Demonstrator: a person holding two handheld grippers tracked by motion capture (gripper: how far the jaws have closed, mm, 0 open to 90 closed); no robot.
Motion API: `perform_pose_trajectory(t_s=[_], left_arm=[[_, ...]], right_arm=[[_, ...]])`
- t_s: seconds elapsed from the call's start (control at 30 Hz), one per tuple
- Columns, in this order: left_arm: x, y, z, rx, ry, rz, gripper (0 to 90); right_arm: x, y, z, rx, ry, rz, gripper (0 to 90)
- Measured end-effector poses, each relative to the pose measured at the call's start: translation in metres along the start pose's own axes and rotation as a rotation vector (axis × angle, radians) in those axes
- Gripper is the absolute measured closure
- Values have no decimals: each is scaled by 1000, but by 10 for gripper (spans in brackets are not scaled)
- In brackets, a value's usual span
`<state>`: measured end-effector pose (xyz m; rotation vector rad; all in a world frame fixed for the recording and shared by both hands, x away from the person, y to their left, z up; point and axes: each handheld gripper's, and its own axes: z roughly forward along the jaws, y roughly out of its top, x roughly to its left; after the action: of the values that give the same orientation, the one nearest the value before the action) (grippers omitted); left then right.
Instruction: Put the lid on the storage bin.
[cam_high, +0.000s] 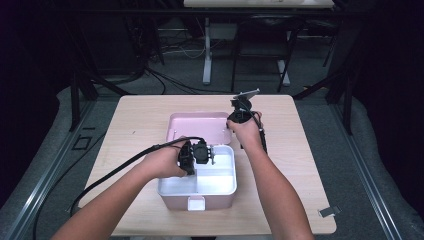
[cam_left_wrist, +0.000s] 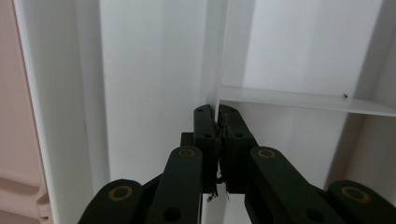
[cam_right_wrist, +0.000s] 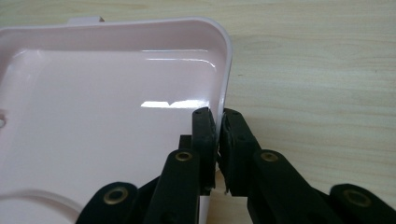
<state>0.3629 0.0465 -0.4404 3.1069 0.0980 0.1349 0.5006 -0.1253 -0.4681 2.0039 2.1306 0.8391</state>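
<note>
Left gripper (cam_left_wrist: 217, 122) clamped on white divider (cam_left_wrist: 219, 70) inside box (cam_high: 197, 192); right gripper (cam_right_wrist: 218, 116) pinching pink lid (cam_right_wrist: 107, 135) rim, edge running straight ahead between jaws, lid body leftward.

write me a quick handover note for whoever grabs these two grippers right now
Left gripper: shut on the thin white divider wall inside the white tray insert of the pink plastic box, which sits at the near middle of the wooden table.
Right gripper: shut on the right rim of the open pink plastic lid, which lies flat on the table behind the box.
Done: box is open, both grips are set.
Left: probably lifting the insert out or closing the lid; I can't tell which.
</note>
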Motion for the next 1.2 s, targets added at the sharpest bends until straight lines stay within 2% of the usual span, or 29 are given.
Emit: perform_pose_trajectory(t_s=[0.13, 0.2, 0.43, 0.53, 0.77, 0.83, 0.9, 1.0, 1.2], left_arm=[[0, 0, 0, 0, 1, -1, 865], [0, 0, 0, 0, -1, -1, 865], [-1, 0, 0, -2, 6, 1, 863], [-1, 0, 0, -2, 13, 0, 863], [-1, 0, 0, -1, 15, 3, 863], [-1, 0, 0, -1, 14, 2, 863], [-1, 0, 0, -2, 14, 2, 863], [-1, 0, 0, -1, 16, 2, 863], [-1, 0, 0, -2, 14, 1, 863]], right_arm=[[-1, 1, -1, -8, 12, 27, 857], [0, 1, -4, -4, 8, 28, 861], [2, 1, -11, -47, 14, 28, 870], [4, 2, -14, -49, 6, 21, 873], [11, 2, -25, -102, -20, -21, 881], [11, 1, -29, -106, -15, -22, 881], [12, 0, -33, -135, -4, -33, 883], [14, -1, -40, -138, -17, -48, 884], [19, -6, -53, -195, -5, -74, 886]])
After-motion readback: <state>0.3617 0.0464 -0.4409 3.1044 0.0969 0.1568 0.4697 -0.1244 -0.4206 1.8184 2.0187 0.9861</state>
